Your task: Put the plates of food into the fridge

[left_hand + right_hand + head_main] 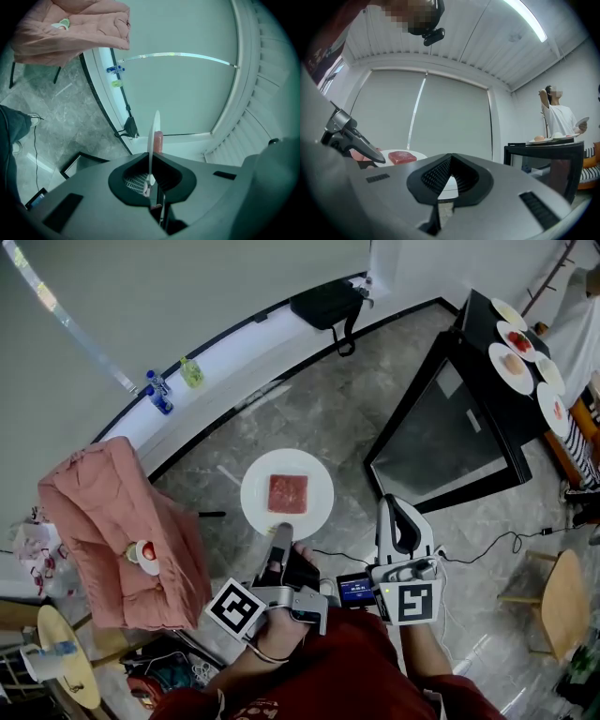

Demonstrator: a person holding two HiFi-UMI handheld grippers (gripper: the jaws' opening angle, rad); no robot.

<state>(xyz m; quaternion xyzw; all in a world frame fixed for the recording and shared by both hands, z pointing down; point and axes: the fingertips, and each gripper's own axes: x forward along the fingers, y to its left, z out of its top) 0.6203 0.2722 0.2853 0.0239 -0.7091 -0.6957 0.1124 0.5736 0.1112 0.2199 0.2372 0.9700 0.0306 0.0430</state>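
White round plate [258, 486] with 1 red square slab of meat [287, 493] on it sits just left of the middle of the head view, above the grey marble floor [309, 409]. It is held level by its near rim. The left hand-held gripper [281, 532] is clamped on that rim. In the left gripper view the plate [153, 133] stands edge-on between the closed jaws, and the meat [159, 141] shows just right of the plate's edge.

The right hand-held gripper [394, 506] is just right of the plate, at the lower middle of the head view, and carries nothing. In the right gripper view its jaws [451, 161] meet at the tips with nothing between them. The plate [421, 155] and the meat [401, 157] show to the left, beyond the jaws.

At the upper right of the head view stands a black glass-fronted counter [450, 442], well apart from the held plate. 5 more white plates of food [511, 368] lie on its top. A person in a white shirt [558, 121] stands behind it at the right of the right gripper view.

At the left of the head view a pink quilted cloth [103, 521] carries a small white dish with something red [147, 554]. A black bag [328, 304] sits on the white ledge at the top, and blue bottles [157, 392] stand farther left on that ledge.
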